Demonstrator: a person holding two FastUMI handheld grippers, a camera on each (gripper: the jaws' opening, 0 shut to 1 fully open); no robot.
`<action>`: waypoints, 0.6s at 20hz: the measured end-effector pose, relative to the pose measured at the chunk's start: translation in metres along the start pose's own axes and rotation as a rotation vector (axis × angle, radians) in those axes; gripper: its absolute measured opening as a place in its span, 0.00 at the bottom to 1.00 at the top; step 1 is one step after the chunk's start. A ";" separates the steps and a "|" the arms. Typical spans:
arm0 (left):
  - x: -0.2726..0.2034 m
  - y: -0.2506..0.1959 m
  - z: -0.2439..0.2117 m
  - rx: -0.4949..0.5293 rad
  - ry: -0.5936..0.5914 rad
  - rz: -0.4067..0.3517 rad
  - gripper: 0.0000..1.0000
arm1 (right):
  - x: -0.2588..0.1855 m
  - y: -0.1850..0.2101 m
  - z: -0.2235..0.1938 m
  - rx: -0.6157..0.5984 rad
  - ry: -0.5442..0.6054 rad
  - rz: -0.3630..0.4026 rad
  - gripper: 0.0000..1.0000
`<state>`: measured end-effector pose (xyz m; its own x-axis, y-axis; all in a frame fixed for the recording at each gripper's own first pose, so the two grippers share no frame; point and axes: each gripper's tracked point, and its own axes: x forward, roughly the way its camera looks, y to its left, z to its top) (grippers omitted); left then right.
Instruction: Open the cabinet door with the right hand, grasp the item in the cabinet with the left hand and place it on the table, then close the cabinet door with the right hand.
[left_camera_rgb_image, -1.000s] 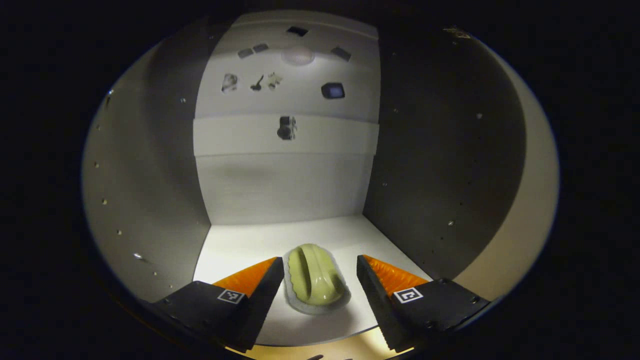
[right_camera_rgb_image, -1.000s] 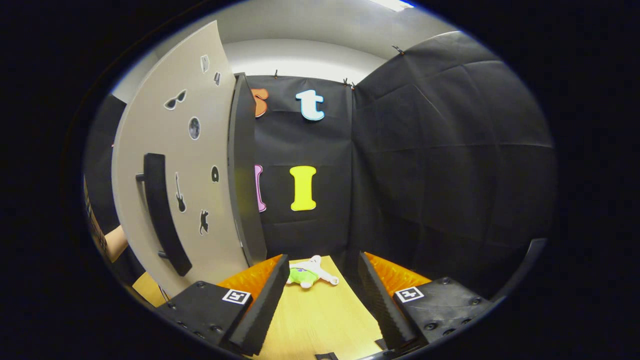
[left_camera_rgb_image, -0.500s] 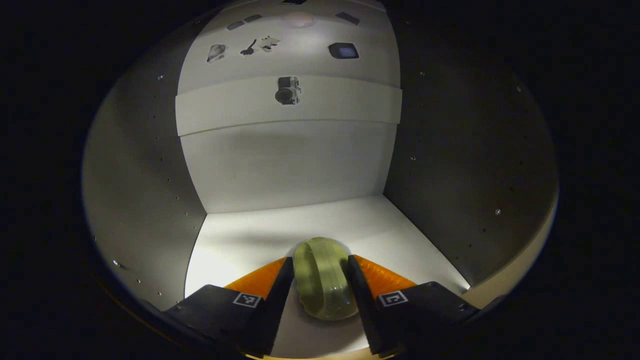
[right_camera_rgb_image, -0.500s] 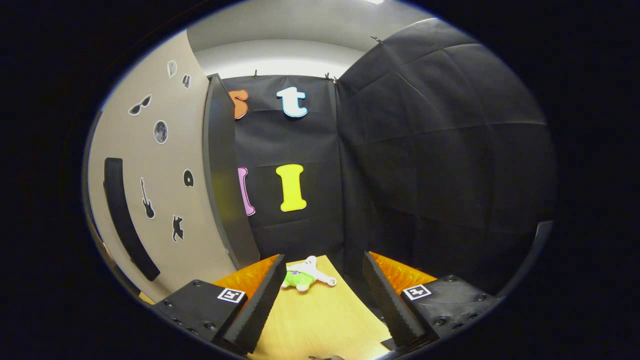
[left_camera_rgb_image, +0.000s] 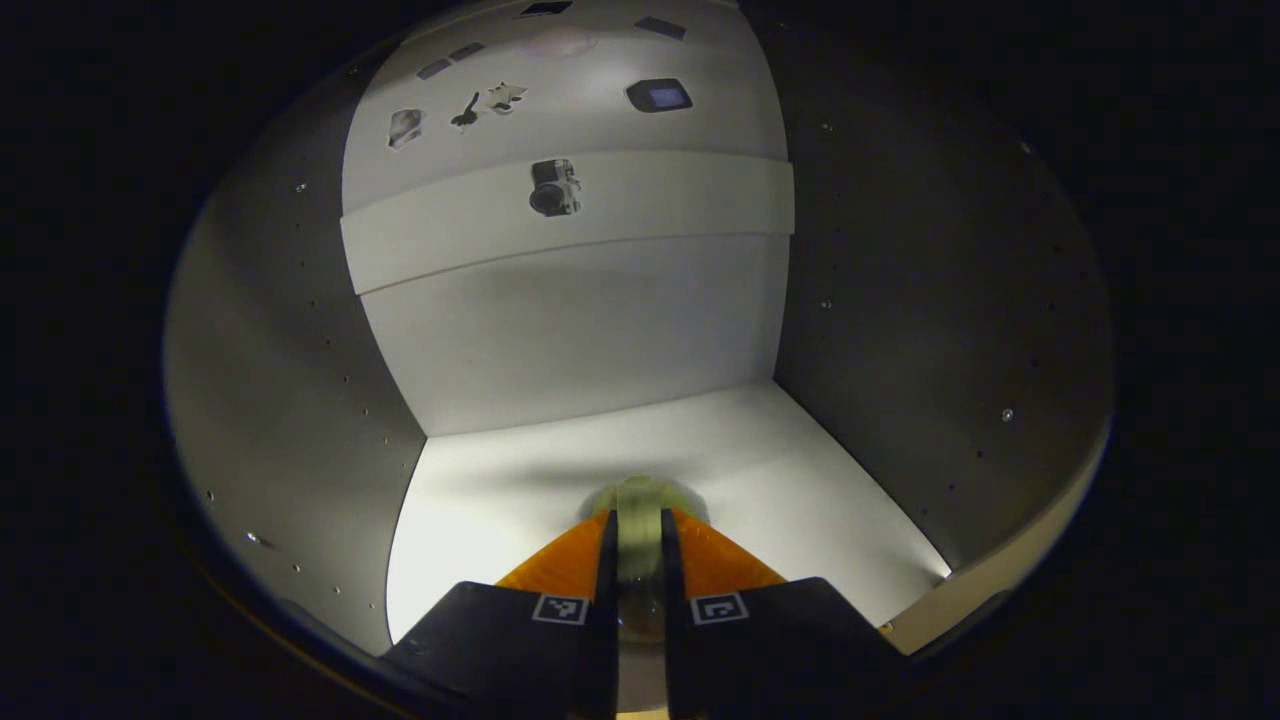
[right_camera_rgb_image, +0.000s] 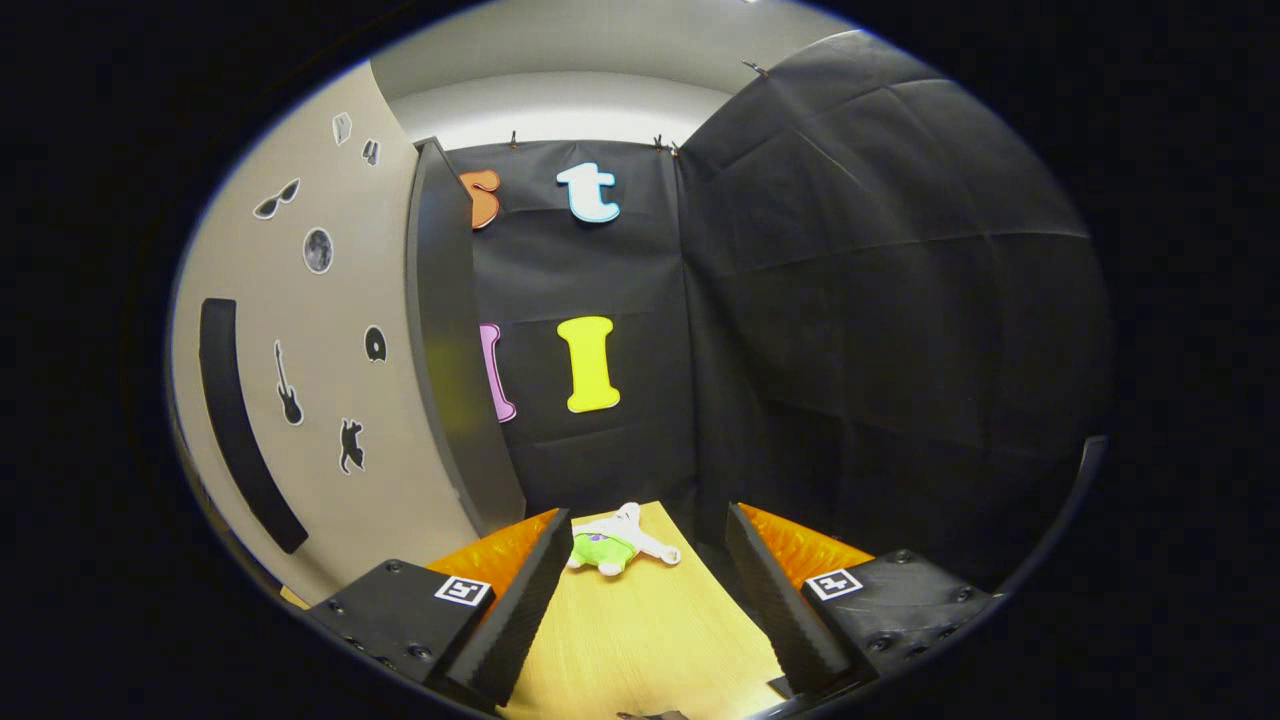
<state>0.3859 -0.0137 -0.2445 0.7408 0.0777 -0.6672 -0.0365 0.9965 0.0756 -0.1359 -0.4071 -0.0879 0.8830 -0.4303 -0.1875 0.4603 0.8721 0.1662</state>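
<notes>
Both fingers of my left gripper (left_camera_rgb_image: 637, 560) pinch the pale green rounded plastic item (left_camera_rgb_image: 638, 500) on the white cabinet floor (left_camera_rgb_image: 760, 450). Lift straight, clear the cabinet's front lip. Right gripper (right_camera_rgb_image: 640, 590) spread, beside the beige cabinet door (right_camera_rgb_image: 330, 400).

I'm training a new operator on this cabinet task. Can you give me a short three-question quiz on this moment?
1. True or false: the left gripper is shut on the green item.
2. Where does the small toy lie? A) inside the cabinet B) on the wooden table C) between the right gripper's fingers
3. Fill in: the cabinet door stands ____, with the right gripper apart from its black handle.

Key: 1 true; 2 B; 3 open.
</notes>
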 end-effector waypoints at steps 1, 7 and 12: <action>-0.003 0.000 -0.001 -0.014 0.000 0.004 0.23 | -0.002 0.000 0.000 0.003 0.002 0.005 0.98; -0.047 0.004 -0.008 0.022 -0.048 0.054 0.21 | -0.002 0.003 0.011 0.009 -0.017 0.049 0.98; -0.109 -0.009 -0.036 -0.043 -0.081 0.025 0.21 | 0.012 0.018 0.007 -0.030 -0.015 0.114 0.98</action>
<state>0.2816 -0.0301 -0.1991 0.7911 0.1011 -0.6033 -0.0831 0.9949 0.0578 -0.1161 -0.3981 -0.0801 0.9309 -0.3309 -0.1548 0.3538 0.9221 0.1567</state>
